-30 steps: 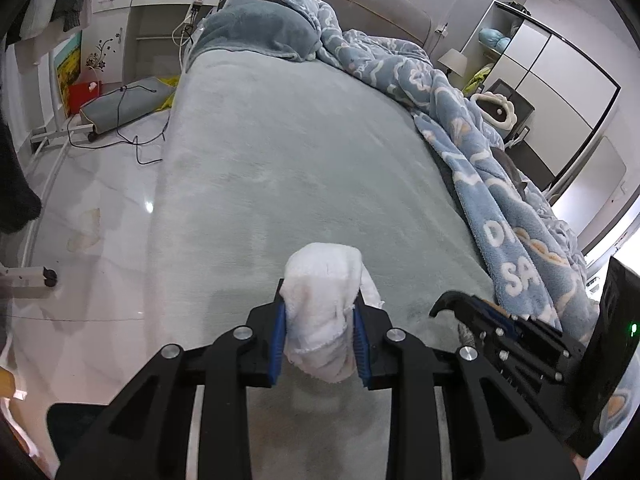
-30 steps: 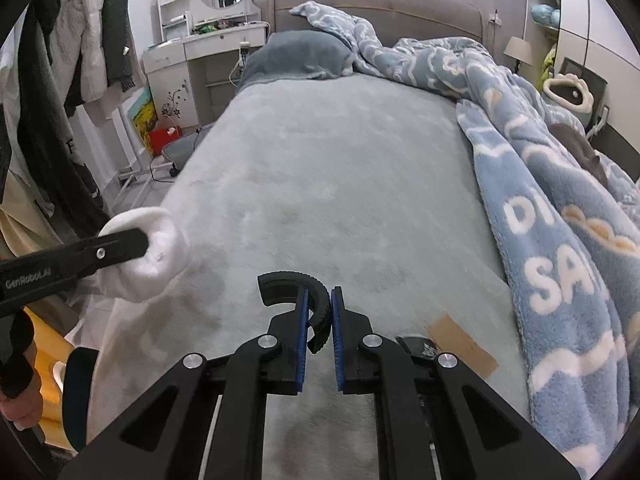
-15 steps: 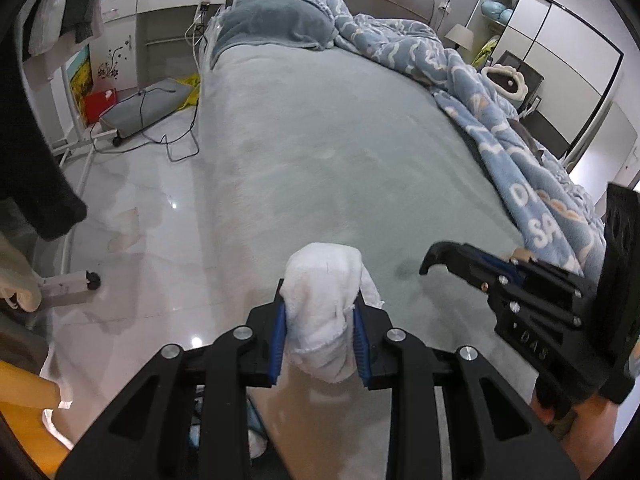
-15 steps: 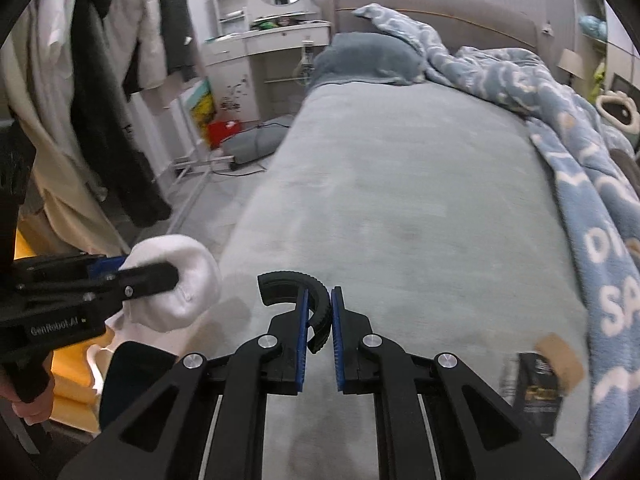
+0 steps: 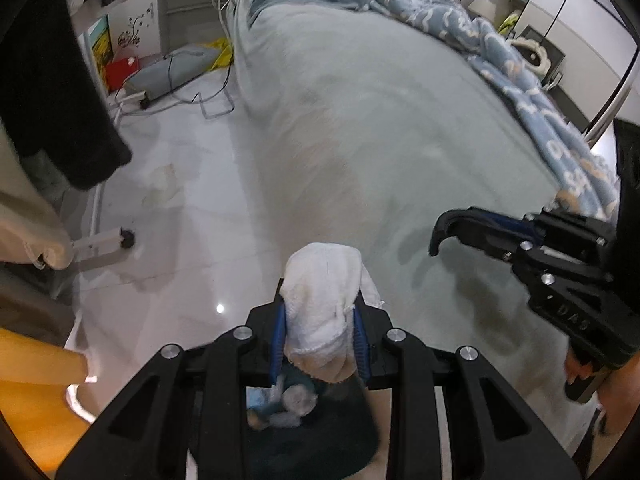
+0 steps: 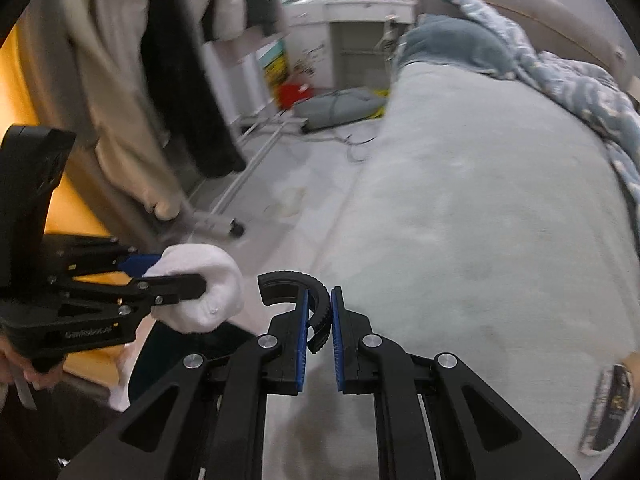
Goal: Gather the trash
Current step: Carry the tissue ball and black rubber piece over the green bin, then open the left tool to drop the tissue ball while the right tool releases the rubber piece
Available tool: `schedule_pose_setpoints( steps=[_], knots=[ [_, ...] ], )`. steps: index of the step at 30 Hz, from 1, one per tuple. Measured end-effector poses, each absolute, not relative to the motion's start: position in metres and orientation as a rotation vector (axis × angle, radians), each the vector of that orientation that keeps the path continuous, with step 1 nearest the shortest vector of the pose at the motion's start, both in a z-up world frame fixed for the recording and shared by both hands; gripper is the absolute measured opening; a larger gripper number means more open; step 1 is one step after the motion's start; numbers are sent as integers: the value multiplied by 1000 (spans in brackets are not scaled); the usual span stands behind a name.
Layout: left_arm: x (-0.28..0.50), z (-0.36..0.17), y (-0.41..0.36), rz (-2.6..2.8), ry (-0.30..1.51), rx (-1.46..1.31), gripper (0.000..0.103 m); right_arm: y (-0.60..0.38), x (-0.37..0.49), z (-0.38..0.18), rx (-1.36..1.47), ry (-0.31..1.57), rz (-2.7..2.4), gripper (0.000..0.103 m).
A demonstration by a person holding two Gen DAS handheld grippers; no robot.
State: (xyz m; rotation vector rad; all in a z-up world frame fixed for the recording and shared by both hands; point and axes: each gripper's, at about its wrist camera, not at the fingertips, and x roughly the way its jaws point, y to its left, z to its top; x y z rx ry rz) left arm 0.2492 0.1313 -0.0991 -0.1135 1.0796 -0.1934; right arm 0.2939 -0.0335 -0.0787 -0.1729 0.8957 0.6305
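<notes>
My left gripper [image 5: 320, 330] is shut on a crumpled white tissue wad [image 5: 320, 292] and holds it over the floor beside the bed; the wad also shows in the right wrist view [image 6: 204, 292]. Directly below it sits a dark bin [image 5: 304, 436] holding bits of trash. My right gripper [image 6: 319, 320] is shut on a black curved plastic piece [image 6: 298, 286] and hangs over the bed's near corner; it also shows in the left wrist view [image 5: 480, 232]. A dark wrapper [image 6: 610, 408] lies on the bed at the right edge.
A grey bed [image 5: 380, 120] with a blue blanket [image 5: 520, 80] fills the right. Shiny tile floor [image 5: 172, 200] lies left, with cables, a red box [image 5: 120, 72] and a clothes rack with hanging coats [image 6: 172, 92]. An orange surface [image 5: 32, 380] is at lower left.
Both grippers have swung left, off the bed toward the floor. The bin has come into view under the tissue. Both keep their hold.
</notes>
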Motion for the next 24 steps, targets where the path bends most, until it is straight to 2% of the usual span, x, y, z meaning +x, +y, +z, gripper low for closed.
schedule_pose_setpoints(
  steps=[19,24],
  knots=[
    [199,-181,182,-197,1357,-47,32,51,254,-118,-339,1016,821,11],
    [186,-202,182,-222,1434,-20,38,62,250,-128,-373,1043,831,11]
  ],
)
